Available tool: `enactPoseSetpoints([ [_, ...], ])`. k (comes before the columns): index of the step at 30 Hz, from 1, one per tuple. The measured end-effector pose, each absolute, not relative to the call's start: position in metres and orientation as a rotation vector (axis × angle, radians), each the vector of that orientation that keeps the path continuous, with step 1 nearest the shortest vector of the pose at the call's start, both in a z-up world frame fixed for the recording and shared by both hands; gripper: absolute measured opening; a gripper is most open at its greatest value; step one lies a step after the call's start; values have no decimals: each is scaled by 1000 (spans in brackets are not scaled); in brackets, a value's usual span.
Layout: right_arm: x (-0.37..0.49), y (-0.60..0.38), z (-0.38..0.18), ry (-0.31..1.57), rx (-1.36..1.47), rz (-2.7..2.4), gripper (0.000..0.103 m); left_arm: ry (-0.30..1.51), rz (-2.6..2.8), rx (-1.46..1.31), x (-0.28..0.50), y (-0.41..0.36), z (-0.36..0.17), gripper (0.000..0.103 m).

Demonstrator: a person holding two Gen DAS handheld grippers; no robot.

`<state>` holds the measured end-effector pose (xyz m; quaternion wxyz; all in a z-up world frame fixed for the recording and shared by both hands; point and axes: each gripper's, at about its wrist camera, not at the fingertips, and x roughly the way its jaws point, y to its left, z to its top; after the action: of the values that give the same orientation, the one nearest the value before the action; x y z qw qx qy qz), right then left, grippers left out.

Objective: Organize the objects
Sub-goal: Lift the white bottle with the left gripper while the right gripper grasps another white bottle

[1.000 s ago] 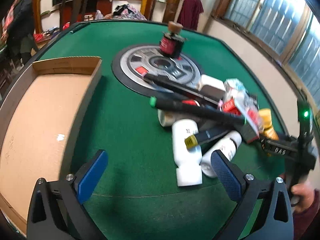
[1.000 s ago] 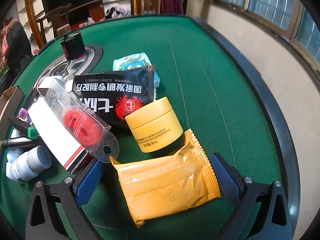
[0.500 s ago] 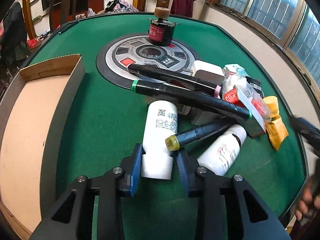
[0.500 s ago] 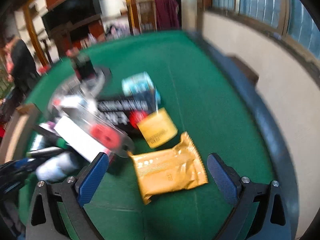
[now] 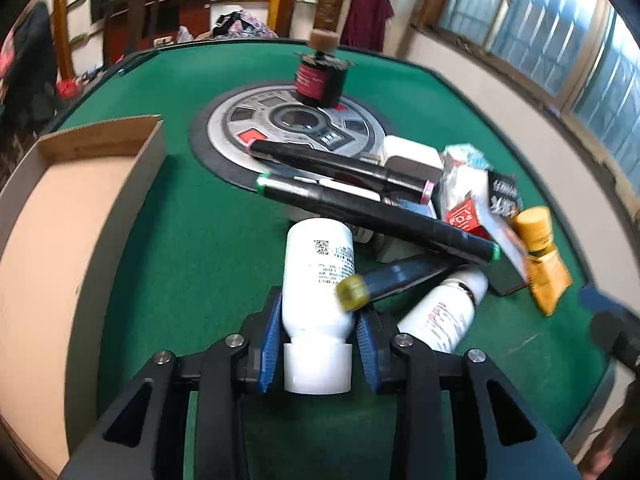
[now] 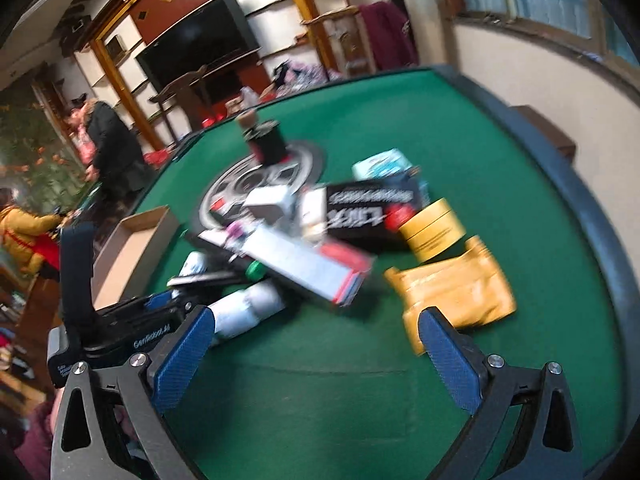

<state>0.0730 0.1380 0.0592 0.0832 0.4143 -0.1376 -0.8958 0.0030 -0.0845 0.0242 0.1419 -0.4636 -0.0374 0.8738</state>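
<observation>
My left gripper (image 5: 318, 340) is shut on a white plastic bottle (image 5: 318, 268), gripping it near its cap end. A yellow-capped dark marker (image 5: 384, 280) lies across the bottle's right side. Two long black markers (image 5: 372, 212) rest on the pile behind it, and a second white bottle (image 5: 440, 314) lies to the right. An open cardboard box (image 5: 52, 220) sits on the left of the green table. My right gripper (image 6: 316, 356) stands open above bare felt, with a yellow packet (image 6: 456, 288) just beyond its right finger. The left gripper's body (image 6: 120, 328) shows at the left of the right wrist view.
A round grey disc (image 5: 288, 128) with a dark red-labelled jar (image 5: 320, 80) on it lies mid-table. A yellow jar (image 6: 434, 232), black snack bag (image 6: 368, 208), boxed item (image 6: 304, 264) and light blue packet (image 6: 382, 164) crowd the pile. Chairs, shelves and people stand beyond the table.
My left gripper went from wide open to shut on the white bottle, then held still. My right gripper pulled back and up from the yellow packet, so more of the room shows.
</observation>
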Motion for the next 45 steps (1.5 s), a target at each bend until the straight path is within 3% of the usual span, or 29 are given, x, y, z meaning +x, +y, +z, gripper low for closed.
enactPoseSetpoints([
  [10,51,99,35,-584,1317,-2383,103,-159,2614,-1177,61,-120,66,33],
  [17,79,87,83,-461,1022,-2685,103,-236,2643,-1097,82,-155,74,33],
  [20,45,79,54,-451,1349,-2546,103,-247,2658,-1074,89,-166,76,33],
  [31,4,56,9,-762,1647,-2407,79,-202,2709,-1005,100,-194,76,33],
  [36,-7,38,7,-680,1698,-2480,68,-226,2723,-1006,101,-210,78,33],
  [45,-1,40,4,-583,1642,-2525,60,-237,2737,-1016,107,-218,80,33],
])
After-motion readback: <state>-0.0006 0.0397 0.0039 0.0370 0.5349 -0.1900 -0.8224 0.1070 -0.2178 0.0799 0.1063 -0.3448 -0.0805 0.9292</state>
